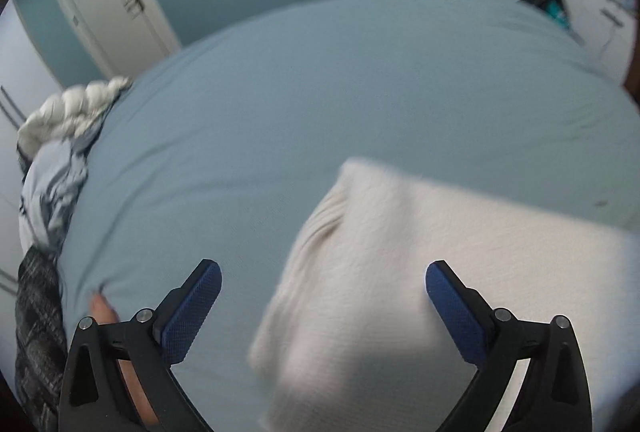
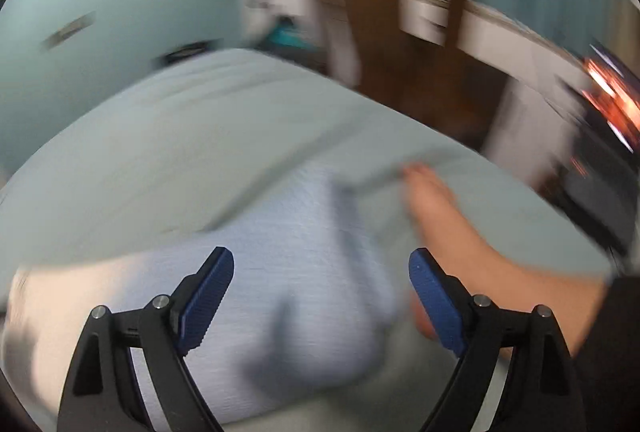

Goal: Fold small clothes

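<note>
On blue bedsheet (image 1: 280, 104), folded white cloth (image 1: 400, 272), no writing legible

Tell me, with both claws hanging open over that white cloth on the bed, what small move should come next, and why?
Probably lower the left claw onto the near left edge of the white folded cloth and close on it. Both claws stand open and empty, the right claw too, and the cloth lies flat on the blue bedsheet, so nothing is gripped. The blur hides whether another fold is needed.

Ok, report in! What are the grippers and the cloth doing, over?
Left gripper open, right gripper open, jaws empty. Folded white cloth flat on blue bedsheet. Person's bare foot beside the cloth.
</note>
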Tool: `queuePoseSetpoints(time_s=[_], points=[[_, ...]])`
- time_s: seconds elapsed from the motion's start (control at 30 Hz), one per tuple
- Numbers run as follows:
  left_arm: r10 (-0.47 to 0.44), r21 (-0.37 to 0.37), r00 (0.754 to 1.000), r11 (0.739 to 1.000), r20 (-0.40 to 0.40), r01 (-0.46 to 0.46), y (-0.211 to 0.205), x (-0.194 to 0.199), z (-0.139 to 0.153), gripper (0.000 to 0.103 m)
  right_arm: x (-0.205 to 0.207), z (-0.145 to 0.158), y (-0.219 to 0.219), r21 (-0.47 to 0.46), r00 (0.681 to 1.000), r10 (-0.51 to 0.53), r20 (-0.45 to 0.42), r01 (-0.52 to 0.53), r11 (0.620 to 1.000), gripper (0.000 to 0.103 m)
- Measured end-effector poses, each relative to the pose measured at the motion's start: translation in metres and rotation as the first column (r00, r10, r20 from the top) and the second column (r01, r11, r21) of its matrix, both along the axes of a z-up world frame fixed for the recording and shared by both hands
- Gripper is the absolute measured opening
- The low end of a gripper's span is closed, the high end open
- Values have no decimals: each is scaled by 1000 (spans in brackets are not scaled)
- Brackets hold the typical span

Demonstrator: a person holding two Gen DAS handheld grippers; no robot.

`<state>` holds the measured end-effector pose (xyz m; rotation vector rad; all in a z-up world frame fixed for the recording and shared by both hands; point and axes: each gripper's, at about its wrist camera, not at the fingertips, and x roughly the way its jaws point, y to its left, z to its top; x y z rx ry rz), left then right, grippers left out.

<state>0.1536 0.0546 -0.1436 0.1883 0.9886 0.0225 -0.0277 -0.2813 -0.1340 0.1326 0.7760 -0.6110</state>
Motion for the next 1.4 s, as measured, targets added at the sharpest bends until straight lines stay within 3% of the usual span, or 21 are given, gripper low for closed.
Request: queuePoseSetpoints(time_s=[0.13,0.23,0.33,0.4,0.47,0.67,0.77,0.9,0.97,1.03,1.1,1.2,1.33,1.4], points=[[-161,-40,986,986,35,162,-42,-25,3,103,12,-36,17,57,966,243,-82,-239,969,87],[-243,-56,969,969,-33,241,-60,-37,-24,103,18,-60,18,69,948,273,-166,-265,962,87],[-255,-22,962,967,-101,254,-62,-42,-59,103,2,-74,19,-39,945,313,-99,-318,947,91],[-270,-43,963,962,-25,269,-51,-44,-66,103,7,-94,19,-86,929,332,-163,-348,933,93],[-297,-18,955,955,4,297,-51,-49,-70,103,12,-106,20,-125,918,343,-200,-371,920,94],[-304,-38,953,952,-16,303,-56,-51,-70,103,8,-116,18,-123,926,319,-202,-347,930,95],[-302,-40,953,953,-20,301,-53,-47,-71,103,-15,-87,32,-89,928,304,-214,-328,940,95],[-298,-54,954,954,-38,295,-53,-43,-74,103,-6,-67,18,18,941,267,-208,-269,963,95],[-291,-52,956,956,-45,288,-48,-33,-75,103,-16,-55,16,79,966,215,-146,-206,975,95],[-284,-50,958,958,-48,281,-46,-25,-74,103,-30,-44,9,202,987,149,-67,-133,970,95],[-278,-46,959,960,-48,276,-51,-28,-74,103,-45,-42,-4,369,998,59,-18,-48,928,95],[-274,-45,961,961,-49,272,-51,-29,-75,103,-66,-57,-19,573,999,-45,20,25,819,95],[-271,-43,962,962,-43,270,-52,-32,-76,103,-65,-84,-29,715,999,-46,10,24,699,95],[-270,-43,962,962,-39,269,-53,-33,-77,103,-63,-92,-33,748,999,-51,19,19,663,95]])
